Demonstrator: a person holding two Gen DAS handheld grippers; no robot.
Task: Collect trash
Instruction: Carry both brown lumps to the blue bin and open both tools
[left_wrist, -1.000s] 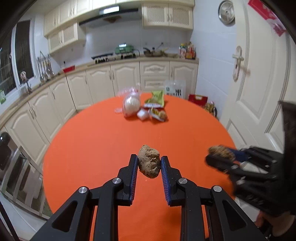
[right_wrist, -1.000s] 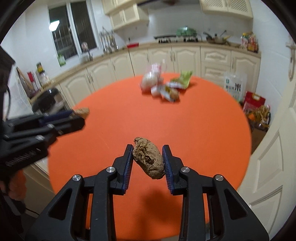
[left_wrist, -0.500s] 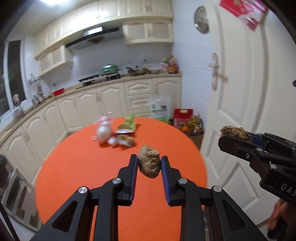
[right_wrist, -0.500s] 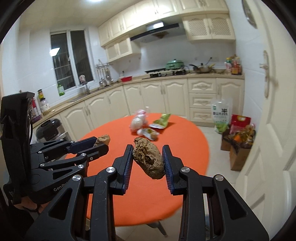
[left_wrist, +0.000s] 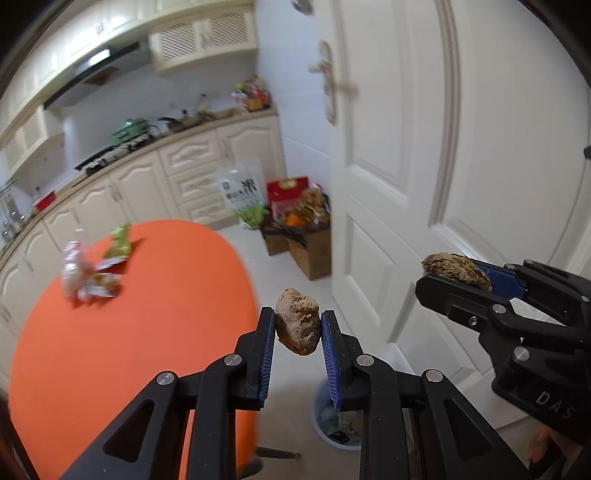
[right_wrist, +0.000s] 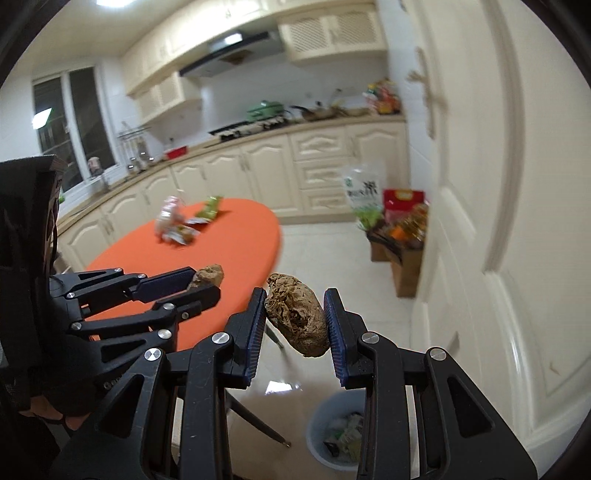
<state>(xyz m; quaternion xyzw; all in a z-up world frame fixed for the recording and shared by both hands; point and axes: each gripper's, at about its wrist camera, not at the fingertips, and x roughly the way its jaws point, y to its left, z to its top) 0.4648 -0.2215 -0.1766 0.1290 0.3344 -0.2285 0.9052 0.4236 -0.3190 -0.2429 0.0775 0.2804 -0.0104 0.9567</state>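
From your left wrist camera, your left gripper (left_wrist: 298, 326) pinches a light brown crumpled wad (left_wrist: 297, 321) between its blue pads, held in the air past the edge of the orange table (left_wrist: 147, 332). Below it, on the white floor, a pale blue bin (left_wrist: 334, 421) shows between the fingers, with scraps inside. To the right, your right gripper (left_wrist: 456, 271) clamps a darker brown lump (left_wrist: 456, 266) in front of the white door (left_wrist: 461, 129). More wrappers (left_wrist: 94, 266) lie on the far side of the table.

From your right wrist camera, your right gripper (right_wrist: 295, 321) is pressed onto the darker brown lump (right_wrist: 297, 319), which sits tilted between the pads, above the floor. The pale blue bin (right_wrist: 341, 428) stands low in the picture, just under the right finger, partly hidden by it. At left, your left gripper (right_wrist: 207, 282) holds the light brown crumpled wad (right_wrist: 209, 275) over the table's near edge (right_wrist: 236, 258). The wrappers (right_wrist: 184, 221) rest well apart from both tools.
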